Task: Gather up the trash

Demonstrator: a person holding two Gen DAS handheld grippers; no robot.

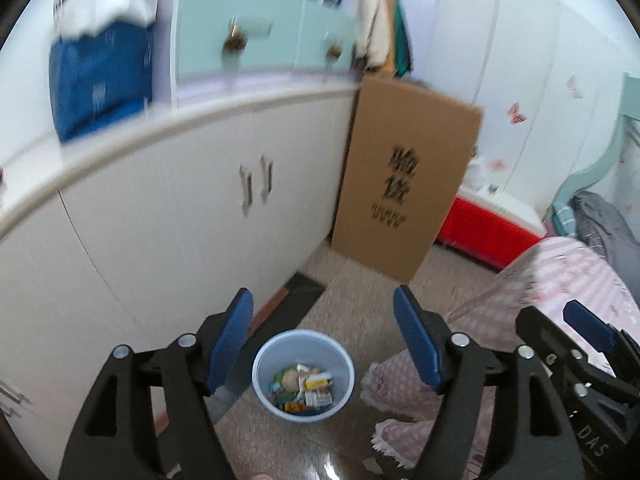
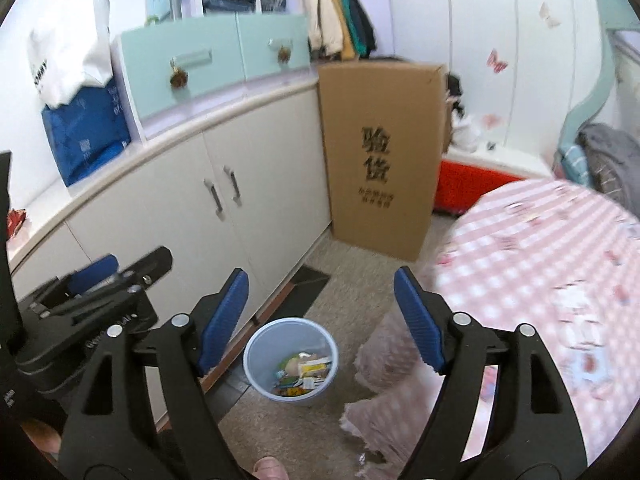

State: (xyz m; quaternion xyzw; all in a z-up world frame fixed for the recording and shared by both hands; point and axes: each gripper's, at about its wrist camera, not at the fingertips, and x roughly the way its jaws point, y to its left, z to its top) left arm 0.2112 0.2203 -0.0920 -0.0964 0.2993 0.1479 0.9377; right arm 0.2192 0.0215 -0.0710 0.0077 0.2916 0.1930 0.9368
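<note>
A light blue trash bin (image 1: 264, 364) stands on the floor below both grippers, holding several wrappers and bits of trash (image 1: 306, 390). It also shows in the right wrist view (image 2: 256, 354). My left gripper (image 1: 323, 340) is open and empty, high above the bin. My right gripper (image 2: 321, 318) is open and empty, also above the bin. The right gripper shows at the right edge of the left wrist view (image 1: 576, 344); the left gripper shows at the left of the right wrist view (image 2: 92, 280).
A white cabinet (image 2: 248, 208) with a counter runs along the left. A tall cardboard box (image 2: 380, 152) stands behind the bin. A bed with a pink checked cover (image 2: 540, 264) fills the right. A red box (image 2: 468, 188) sits on the floor beyond. A dark mat (image 2: 306, 284) lies by the cabinet.
</note>
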